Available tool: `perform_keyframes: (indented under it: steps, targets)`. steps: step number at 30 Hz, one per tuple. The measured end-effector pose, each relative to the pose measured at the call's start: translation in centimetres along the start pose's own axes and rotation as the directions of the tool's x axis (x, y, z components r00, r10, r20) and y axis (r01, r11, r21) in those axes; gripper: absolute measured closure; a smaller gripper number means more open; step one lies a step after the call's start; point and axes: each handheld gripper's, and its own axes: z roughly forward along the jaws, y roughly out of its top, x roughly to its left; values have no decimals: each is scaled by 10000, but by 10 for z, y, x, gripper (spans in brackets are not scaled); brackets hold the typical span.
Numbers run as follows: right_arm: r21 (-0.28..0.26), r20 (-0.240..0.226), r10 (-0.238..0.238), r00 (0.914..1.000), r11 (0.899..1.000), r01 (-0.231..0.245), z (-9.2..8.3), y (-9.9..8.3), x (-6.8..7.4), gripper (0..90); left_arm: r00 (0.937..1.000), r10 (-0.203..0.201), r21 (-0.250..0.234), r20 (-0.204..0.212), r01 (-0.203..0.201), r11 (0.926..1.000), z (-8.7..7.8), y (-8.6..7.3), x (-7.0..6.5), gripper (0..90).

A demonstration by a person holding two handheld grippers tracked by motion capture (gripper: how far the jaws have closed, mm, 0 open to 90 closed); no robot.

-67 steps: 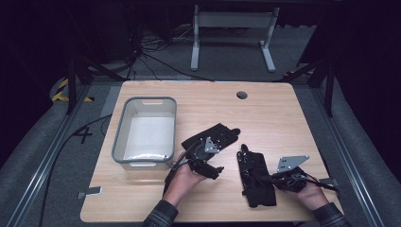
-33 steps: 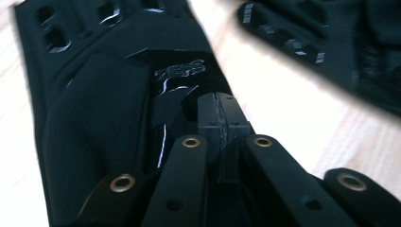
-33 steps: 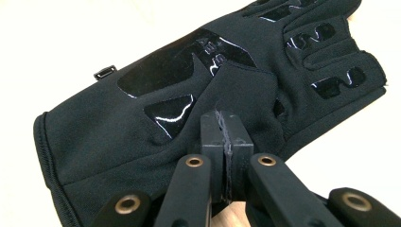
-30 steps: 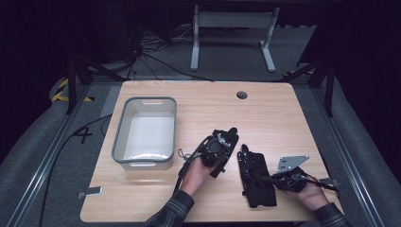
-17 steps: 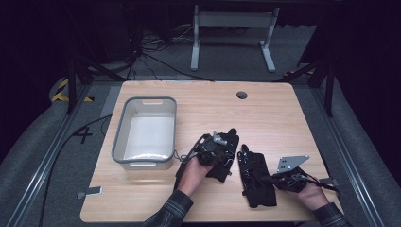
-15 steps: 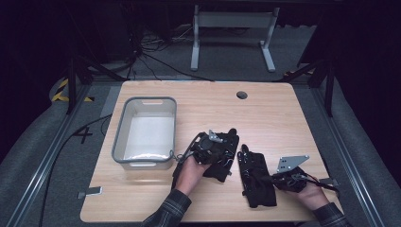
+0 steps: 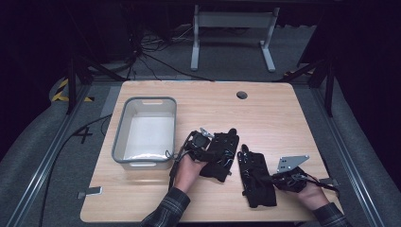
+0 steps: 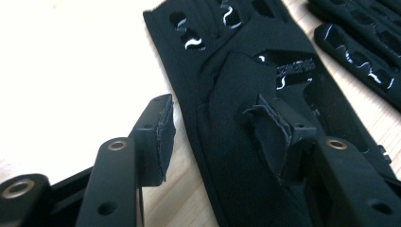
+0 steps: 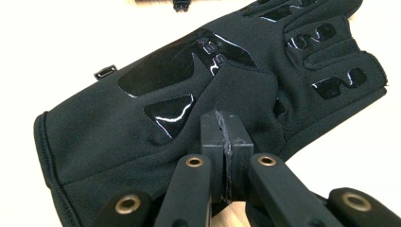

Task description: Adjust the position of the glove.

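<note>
1. Two black fabric gloves with glossy printed patches lie side by side at lower centre of the high view, long axes running toward the top of the frame: left glove (image 7: 218, 157), right glove (image 7: 256, 178).
2. Left gripper (image 8: 215, 127): jaws have just been opening, parted, one pad on the left glove, the other over bare wooden table (image 7: 283, 113).
3. Right gripper (image 9: 226, 135): clamped tight, pinching a fold of the right glove.
4. Grey plastic bin (image 7: 124, 142) sits left of the gloves, nearest the left hand; nothing lies between.

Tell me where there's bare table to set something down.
Free: the far strip of the table beyond both gloves, around the round hole, and the near left corner below the grey bin. Crowded: the near middle, with the left glove, right glove and both grippers.
</note>
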Motion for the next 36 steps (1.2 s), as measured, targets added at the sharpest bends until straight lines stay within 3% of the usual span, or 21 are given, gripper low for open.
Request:
perform_keyframes:
  steps: [6, 10, 13, 18, 21, 25, 36]
  targets:
    - [1, -1, 11, 10000, 10000, -11, 0, 0, 0, 900, 9997, -120, 42, 226, 119, 9999, 1, -1, 0, 579]
    - [4, -2, 26, 10000, 10000, -26, 0, 0, 0, 900, 9988, -77, 132, 485, 71, 9999, 1, -1, -1, 748]
    - [0, 18, 27, 10000, 10000, -27, 0, 0, 0, 900, 9988, -40, 136, 484, 33, 9999, 1, 0, -3, 812]
    - [-101, 46, -48, 10000, 9999, 48, -2, 1, 1, 900, 9971, -200, 39, 728, 198, 9998, -4, 0, -4, 828]
    - [-428, -114, -131, 9998, 9990, 126, -4, 4, 4, 900, 9964, -205, -48, 828, 210, 9998, -11, -1, -10, 831]
    - [-408, -191, -311, 9993, 9987, 303, -1, 8, 7, 900, 9954, -168, -10, 939, 170, 9999, -16, -5, -14, 834]
    - [-340, -219, -264, 9994, 9991, 257, 12, 15, 1, 900, 9943, -3, -138, 1064, 18, 9999, -32, -16, -27, 835]
